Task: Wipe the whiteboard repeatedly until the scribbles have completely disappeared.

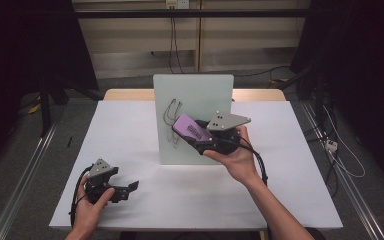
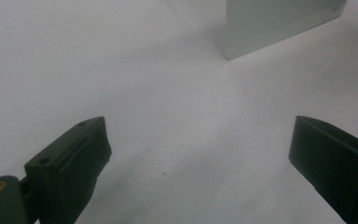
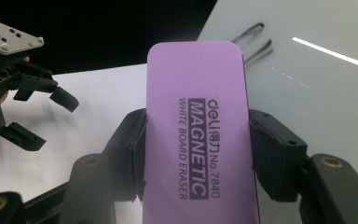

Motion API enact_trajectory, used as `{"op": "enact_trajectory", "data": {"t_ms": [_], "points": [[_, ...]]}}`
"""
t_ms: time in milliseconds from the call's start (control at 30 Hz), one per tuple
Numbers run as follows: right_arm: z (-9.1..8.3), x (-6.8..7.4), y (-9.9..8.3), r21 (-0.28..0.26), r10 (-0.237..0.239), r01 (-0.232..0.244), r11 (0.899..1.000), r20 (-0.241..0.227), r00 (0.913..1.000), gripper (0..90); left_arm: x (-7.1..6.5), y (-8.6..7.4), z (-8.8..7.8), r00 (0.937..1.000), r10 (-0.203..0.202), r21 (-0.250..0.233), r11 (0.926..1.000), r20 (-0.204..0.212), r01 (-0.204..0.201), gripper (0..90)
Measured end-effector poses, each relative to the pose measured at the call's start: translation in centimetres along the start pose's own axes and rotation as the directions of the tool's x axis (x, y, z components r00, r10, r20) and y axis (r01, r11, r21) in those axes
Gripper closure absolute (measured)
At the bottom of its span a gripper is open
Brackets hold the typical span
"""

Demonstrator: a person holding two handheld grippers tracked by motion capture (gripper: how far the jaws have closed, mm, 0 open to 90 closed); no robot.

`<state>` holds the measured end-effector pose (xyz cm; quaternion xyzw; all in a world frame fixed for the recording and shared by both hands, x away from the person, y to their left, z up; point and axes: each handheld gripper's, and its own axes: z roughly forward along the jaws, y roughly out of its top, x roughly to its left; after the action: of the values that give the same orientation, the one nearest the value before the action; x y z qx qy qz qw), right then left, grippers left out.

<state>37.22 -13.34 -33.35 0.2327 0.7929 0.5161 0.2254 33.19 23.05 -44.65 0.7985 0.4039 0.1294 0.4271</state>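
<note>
Purple whiteboard eraser [image 3: 198, 140] pinched by its long edges in right hand-held gripper [image 1: 198, 134], held up against the face of the upright whiteboard [image 1: 200, 95], beside dark pen strokes [image 1: 171, 112]. Left hand-held gripper [image 1: 130, 189] rests low on the white counter [image 1: 130, 130], jaws spread, nothing between them.

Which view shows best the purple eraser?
The right gripper view: the purple eraser is close, with readable print, clamped in the right gripper. The high view shows it small, near the whiteboard.
</note>
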Motion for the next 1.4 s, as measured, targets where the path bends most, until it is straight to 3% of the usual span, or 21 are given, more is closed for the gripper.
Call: {"op": "enact_trajectory", "data": {"t_ms": [167, 433, 700, 967, 1400], "points": [[0.0, -0.2, 1.0, -0.023, -0.01, 0.01, 1.0, 0.004, 0.9999, 41.6, 0.1, 0.0, 0.1, 1.0, -0.007, -0.002, 1.0, 0.006, 0.007, 5.1], [0.5, -0.6, 2.2, -0.038, -0.062, 0.065, 0.997, 0.066, 0.9959, 41.6, 0.0, 0.2, 0.3, 0.9999, 0.0, 0.005, 1.0, 0.011, 0.0, 5.0], [1.6, -0.9, 2.3, -0.031, -0.123, 0.127, 0.991, 0.118, 0.9854, 41.6, -0.4, 0.4, 0.6, 0.9999, 0.012, 0.015, 0.9998, 0.003, -0.012, 5.1], [2.4, -1.0, 3.3, -0.018, -0.141, 0.145, 0.989, 0.144, 0.9795, 41.6, -0.2, 0.4, 0.5, 0.9997, 0.024, 0.018, 0.9996, 0.004, -0.024, 5.0], [3.8, -1.4, 4.5, -0.01, -0.16, 0.165, 0.986, 0.172, 0.9719, 41.6, -0.2, -0.1, -0.1, 1.0, 0.009, 0.019, 0.9998, -0.001, -0.009, 5.0]]}}
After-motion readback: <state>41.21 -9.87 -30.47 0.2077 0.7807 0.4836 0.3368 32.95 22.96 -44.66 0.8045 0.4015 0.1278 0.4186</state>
